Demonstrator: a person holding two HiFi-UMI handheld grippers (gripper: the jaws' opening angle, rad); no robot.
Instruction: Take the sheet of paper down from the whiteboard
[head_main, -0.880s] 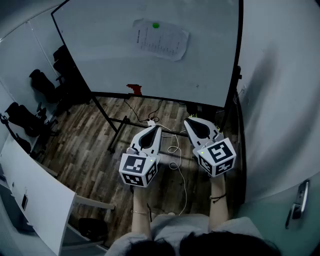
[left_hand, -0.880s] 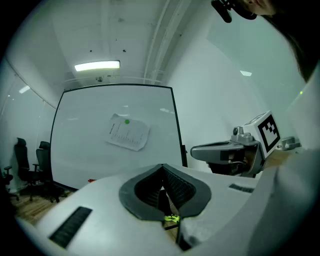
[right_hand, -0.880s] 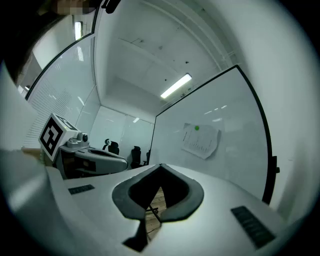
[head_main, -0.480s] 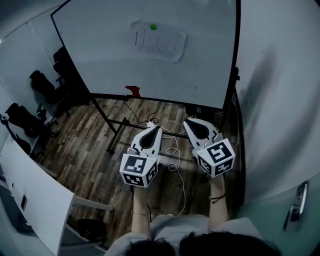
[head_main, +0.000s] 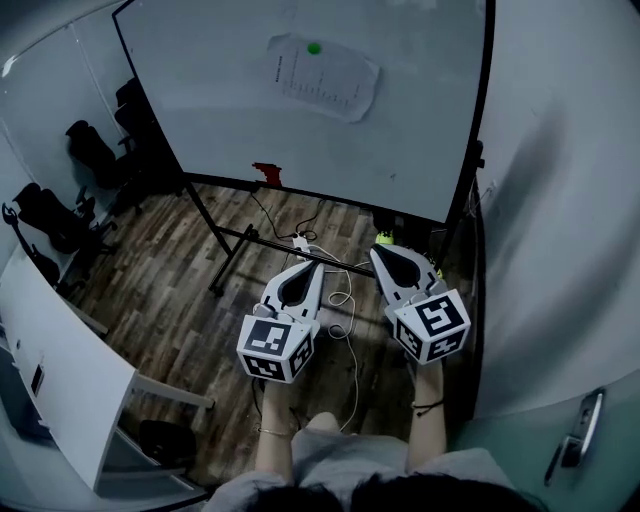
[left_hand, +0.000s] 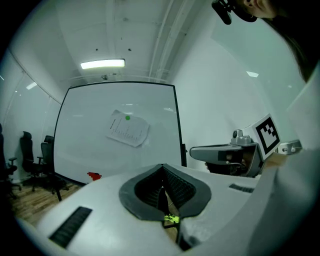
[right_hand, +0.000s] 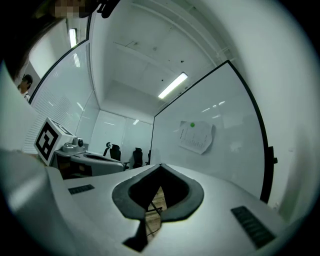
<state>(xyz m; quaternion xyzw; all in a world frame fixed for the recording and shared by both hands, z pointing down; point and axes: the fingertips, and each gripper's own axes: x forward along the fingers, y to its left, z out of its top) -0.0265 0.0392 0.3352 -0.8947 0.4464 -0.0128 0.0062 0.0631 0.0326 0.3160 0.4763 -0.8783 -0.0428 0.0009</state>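
Big whiteboard (head_main: 200, 110) on its stand fills most of the head view. The left gripper (head_main: 314, 268) is held low and level in front of it, well short of the board, jaws fully together with nothing in them. Right gripper (head_main: 383, 252) beside it, same deal: closed up, empty. The sheet of paper (head_main: 325, 78) hangs near the board's top, pinned by a little green magnet (head_main: 314, 48).

Wood floor (head_main: 160, 290) w/ white cable (head_main: 345, 298), whiteboard stand (head_main: 200, 232), office chairs (head_main: 90, 155)
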